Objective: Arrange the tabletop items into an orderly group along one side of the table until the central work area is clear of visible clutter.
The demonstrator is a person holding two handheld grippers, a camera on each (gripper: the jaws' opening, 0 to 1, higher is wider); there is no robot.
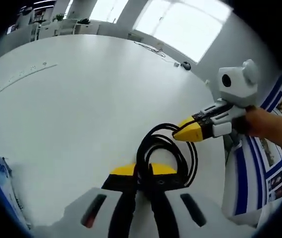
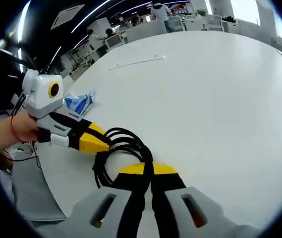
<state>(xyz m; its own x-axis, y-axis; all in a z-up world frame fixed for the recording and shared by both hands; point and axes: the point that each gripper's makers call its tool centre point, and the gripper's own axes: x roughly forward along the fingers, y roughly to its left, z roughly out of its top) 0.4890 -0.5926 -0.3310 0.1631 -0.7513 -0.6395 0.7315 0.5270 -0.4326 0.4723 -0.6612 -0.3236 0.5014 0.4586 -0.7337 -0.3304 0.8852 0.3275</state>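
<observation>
On the white worktop (image 1: 81, 114), a coiled black cable (image 1: 164, 153) lies as a loop near the edge, its long axis running away from the left gripper (image 1: 140, 173), whose jaws are pressed together on the near end. The right gripper (image 2: 148, 171), jaws likewise pinched on the cable, grips the loop's opposite side; a blue packet (image 2: 80, 103) lies well apart

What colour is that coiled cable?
Black; the coiled cable shows best in the right gripper view.
</observation>
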